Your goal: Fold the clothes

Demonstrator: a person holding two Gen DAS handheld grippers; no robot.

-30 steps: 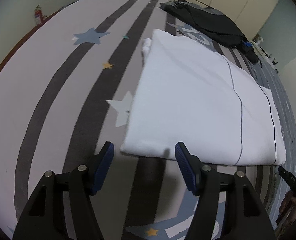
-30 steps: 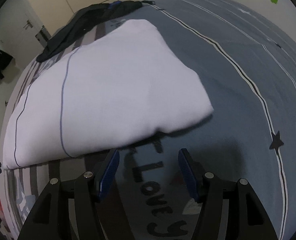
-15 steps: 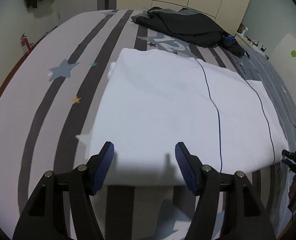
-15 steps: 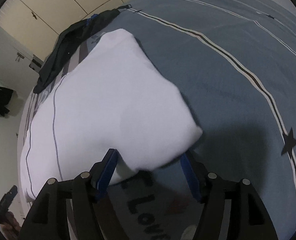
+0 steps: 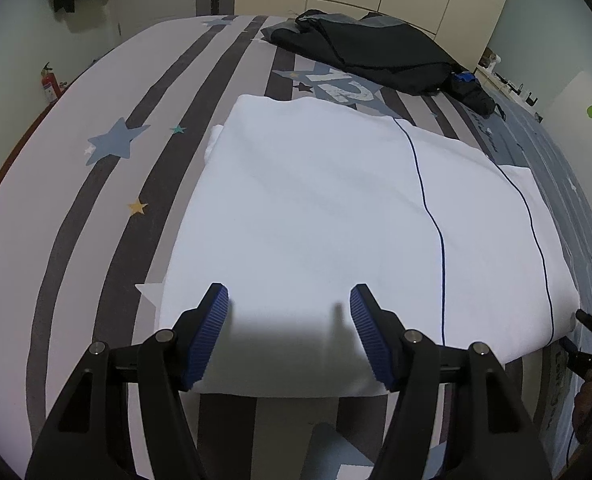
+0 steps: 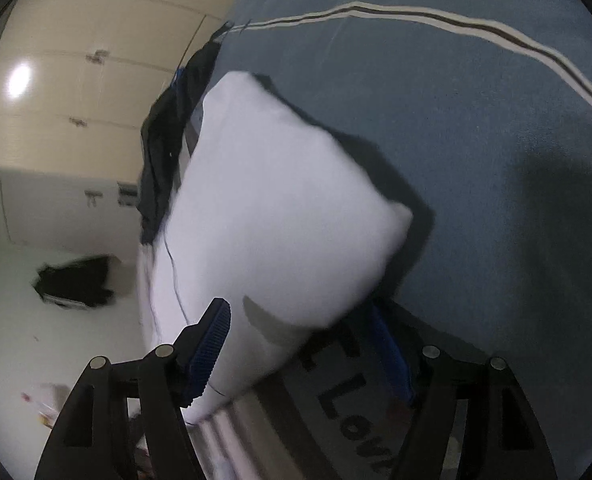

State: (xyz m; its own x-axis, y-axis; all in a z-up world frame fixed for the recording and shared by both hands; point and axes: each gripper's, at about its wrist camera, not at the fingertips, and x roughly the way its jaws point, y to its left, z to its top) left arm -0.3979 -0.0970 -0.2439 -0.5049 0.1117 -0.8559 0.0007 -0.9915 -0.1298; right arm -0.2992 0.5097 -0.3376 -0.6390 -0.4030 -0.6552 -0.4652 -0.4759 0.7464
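- Left wrist view: the folded white garment with two thin dark blue lines (image 5: pixel 336 208) lies flat across the middle of the frame on the striped, star-printed bedspread (image 5: pixel 108 184).
- The left gripper (image 5: pixel 289 304) hangs over the garment's near edge at lower centre, its blue ribbed pads apart and nothing pinched between them.
- A heap of black clothing (image 5: pixel 376 56) rests at upper centre, beyond the white garment.
- Right wrist view: blurred and tilted; the right gripper (image 6: pixel 300 320) has its jaws just opening, with a corner of the white garment (image 6: pixel 272 208) between the pads, unclamped.
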